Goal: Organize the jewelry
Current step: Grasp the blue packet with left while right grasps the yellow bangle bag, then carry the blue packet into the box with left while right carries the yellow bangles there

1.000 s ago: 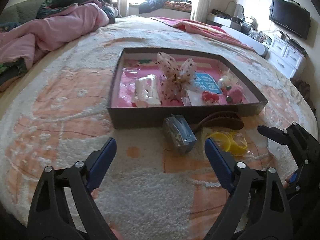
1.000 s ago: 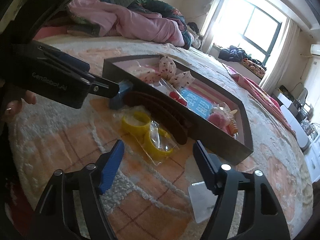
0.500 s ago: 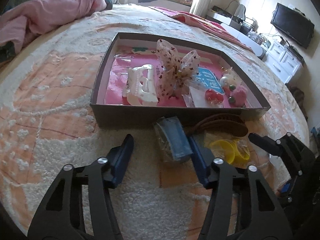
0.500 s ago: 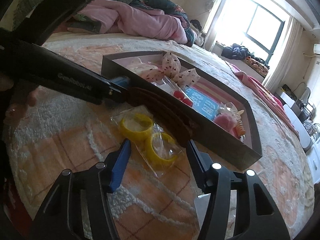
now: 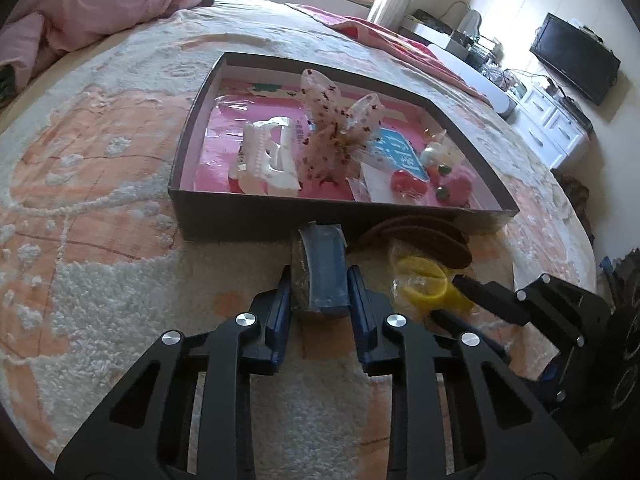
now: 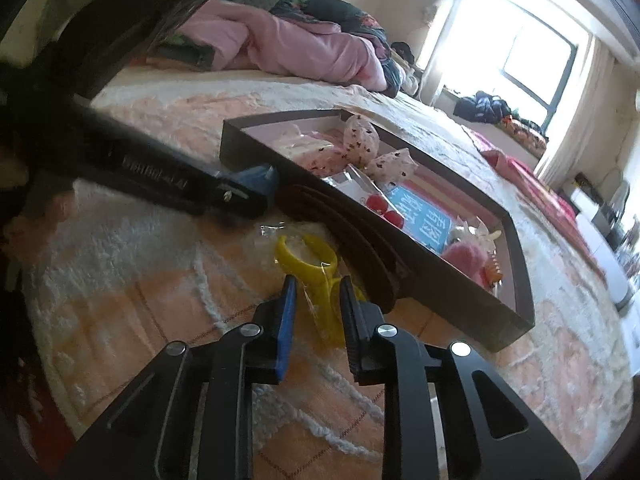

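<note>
Looking along the left wrist view: left gripper (image 5: pixel 319 292) has its jaws just closed in, pads pressing both sides of a blue hair clip in clear wrap (image 5: pixel 322 268). Clip lies on the fuzzy bedspread (image 5: pixel 100 280), just in front of the dark shallow box (image 5: pixel 256 216). Inside the box: white claw clip (image 5: pixel 266 160), spotted bow (image 5: pixel 340 128), pink and red small pieces. Brown hair clip (image 5: pixel 424 236) rests against the box's near wall.

Right wrist view: right gripper (image 6: pixel 318 300) jaws also just drew in, clamped on the bagged yellow rings (image 6: pixel 316 264), which sit on the bedspread beside the brown clip. Left gripper crosses the upper left, blurred.
</note>
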The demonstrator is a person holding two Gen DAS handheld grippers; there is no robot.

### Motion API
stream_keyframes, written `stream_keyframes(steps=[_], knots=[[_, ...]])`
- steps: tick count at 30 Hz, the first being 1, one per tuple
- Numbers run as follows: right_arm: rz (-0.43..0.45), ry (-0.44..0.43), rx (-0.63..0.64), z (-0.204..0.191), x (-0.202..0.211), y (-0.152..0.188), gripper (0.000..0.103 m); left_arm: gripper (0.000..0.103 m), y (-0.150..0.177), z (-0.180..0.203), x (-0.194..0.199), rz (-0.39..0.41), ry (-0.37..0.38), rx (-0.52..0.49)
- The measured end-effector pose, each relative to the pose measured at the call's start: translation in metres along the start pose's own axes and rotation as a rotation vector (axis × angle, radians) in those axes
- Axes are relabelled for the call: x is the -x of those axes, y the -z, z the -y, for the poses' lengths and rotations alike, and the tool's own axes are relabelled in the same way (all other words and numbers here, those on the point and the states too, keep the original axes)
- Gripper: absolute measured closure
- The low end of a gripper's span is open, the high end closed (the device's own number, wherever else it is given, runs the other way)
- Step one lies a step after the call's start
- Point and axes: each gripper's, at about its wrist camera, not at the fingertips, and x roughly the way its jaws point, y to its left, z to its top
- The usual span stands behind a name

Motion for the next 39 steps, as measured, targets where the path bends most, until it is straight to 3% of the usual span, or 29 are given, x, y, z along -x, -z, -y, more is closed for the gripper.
stream_keyframes(steps=[16,39], knots=[[0.066,-0.138,-0.177,0.023,0.038,0.003,0.088,0.085,0.0,0.008,0.03,0.079,-0.047,-0.054],[0.173,-0.032,-0.317,0.076,0.075,0.002,0.09,0.085,-0.017,0.051,0.038,0.149,-0.044,-0.143]])
